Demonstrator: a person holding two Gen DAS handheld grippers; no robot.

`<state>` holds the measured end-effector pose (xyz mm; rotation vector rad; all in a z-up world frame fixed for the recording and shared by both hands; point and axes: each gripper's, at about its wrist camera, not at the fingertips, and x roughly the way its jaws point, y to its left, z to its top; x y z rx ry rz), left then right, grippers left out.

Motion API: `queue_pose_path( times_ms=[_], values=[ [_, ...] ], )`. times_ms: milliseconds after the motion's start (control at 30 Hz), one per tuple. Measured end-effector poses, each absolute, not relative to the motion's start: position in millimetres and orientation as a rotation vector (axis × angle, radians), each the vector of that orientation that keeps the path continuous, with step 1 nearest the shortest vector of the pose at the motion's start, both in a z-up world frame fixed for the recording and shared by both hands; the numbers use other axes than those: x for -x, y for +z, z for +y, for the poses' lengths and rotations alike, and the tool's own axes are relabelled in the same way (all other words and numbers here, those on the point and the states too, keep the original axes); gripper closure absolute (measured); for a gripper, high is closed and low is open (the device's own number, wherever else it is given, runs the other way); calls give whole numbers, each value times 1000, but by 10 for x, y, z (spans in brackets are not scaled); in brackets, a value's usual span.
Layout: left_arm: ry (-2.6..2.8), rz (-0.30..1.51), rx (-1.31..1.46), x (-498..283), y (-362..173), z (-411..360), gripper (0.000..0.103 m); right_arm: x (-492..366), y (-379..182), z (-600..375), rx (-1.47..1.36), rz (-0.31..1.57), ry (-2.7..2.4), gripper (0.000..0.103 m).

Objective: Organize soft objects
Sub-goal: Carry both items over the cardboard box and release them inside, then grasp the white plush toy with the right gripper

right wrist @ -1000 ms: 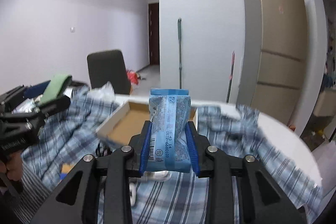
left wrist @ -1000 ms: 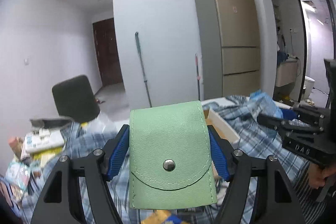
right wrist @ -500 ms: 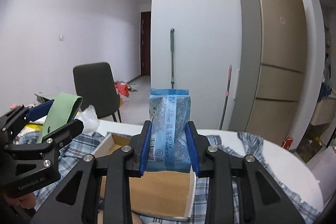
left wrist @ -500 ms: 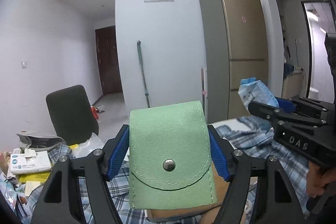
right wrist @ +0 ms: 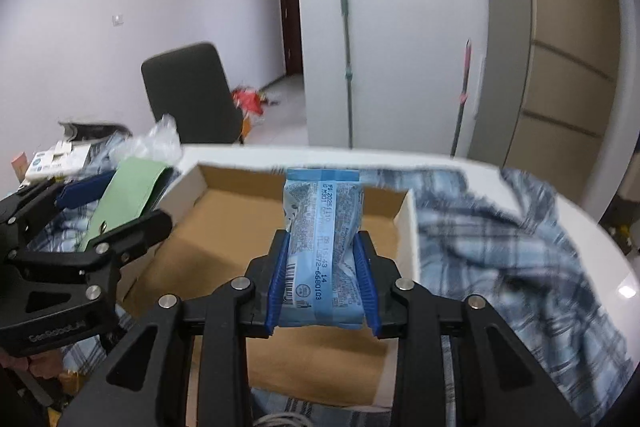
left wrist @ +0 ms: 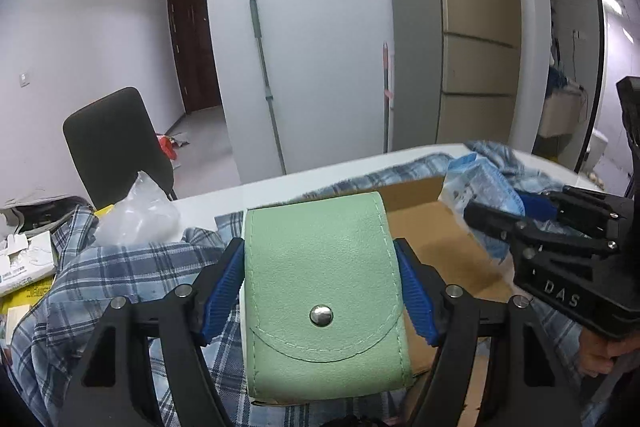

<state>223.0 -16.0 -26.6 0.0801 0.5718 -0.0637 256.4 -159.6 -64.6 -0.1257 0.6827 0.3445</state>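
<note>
The left gripper (left wrist: 320,295) is squeezing a green pouch (left wrist: 326,301) between its blue pads (left wrist: 222,293), with the jaws standing fairly wide because the pouch fills the whole gap; the pouch's snap button is facing the camera. The right gripper (right wrist: 322,281) is clamping a blue packet (right wrist: 322,251) upright between nearly closed pads, which are pinching in the packet's sides. Both are hanging above an open cardboard box (right wrist: 224,227), which is lying on a blue plaid cloth (right wrist: 520,247) covering a white table (right wrist: 608,267). In the right wrist view the pouch is sitting over the box's left edge, while the packet is hovering over the middle of the box. A dark chair (left wrist: 116,143) is standing beyond the table.
</note>
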Motion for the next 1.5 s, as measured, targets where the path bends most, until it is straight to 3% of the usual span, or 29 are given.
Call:
queue_pose_path(
  times_ms=[300,333,367,433,967,1267,1500],
  values=[
    [-70,670,-62,-2384,-560,-60,26,-2611,-894,-1524,128,766,373,70],
    [-66,676,-55,-2392,-565,-44,20,-2609,-900,-1525,128,768,373,60],
    [-63,681,-52,-2396,-570,-36,16,-2609,-903,-1533,128,767,371,41],
    [-48,684,-53,-2407,-576,-20,14,-2601,-880,-1551,124,752,354,32],
    [-20,506,-46,-1912,59,31,14,-2306,-152,-1537,128,584,360,32],
    [-17,367,-33,-1094,642,158,14,-1701,362,-1612,105,496,399,32],
    [-18,321,-6,-451,683,217,13,-1177,445,-1642,128,442,423,32]
  ],
)
